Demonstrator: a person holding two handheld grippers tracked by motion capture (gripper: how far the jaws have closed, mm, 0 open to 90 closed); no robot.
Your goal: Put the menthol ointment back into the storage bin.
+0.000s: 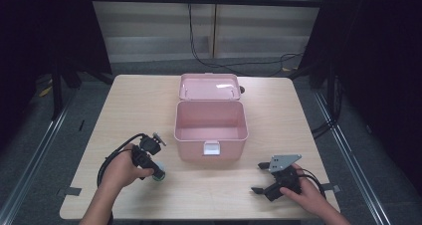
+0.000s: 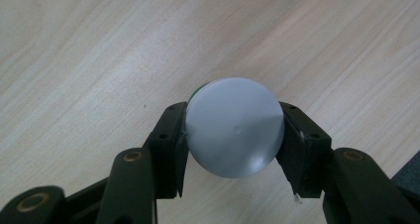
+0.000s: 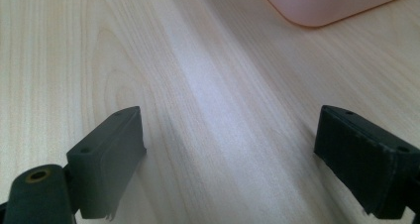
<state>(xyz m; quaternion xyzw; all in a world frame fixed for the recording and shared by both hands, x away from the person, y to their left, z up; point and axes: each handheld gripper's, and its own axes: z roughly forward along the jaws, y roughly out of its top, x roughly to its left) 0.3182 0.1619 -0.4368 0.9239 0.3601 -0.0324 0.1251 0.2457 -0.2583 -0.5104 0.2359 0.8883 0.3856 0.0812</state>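
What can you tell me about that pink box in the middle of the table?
The pink box looks like smooth plastic, with rounded corners. Its hinged lid is swung fully open and leans back behind it, with its inside showing. The inside looks empty. A pale latch hangs at the middle of the front wall. It sits upright on the wooden table, near the centre. Neither gripper touches it; both are nearer the person.

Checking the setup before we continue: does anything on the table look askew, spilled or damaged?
Nothing stands out. The pink box sits square with its lid open, empty inside; the left tool grips a grey-capped round object; the right tool is open.
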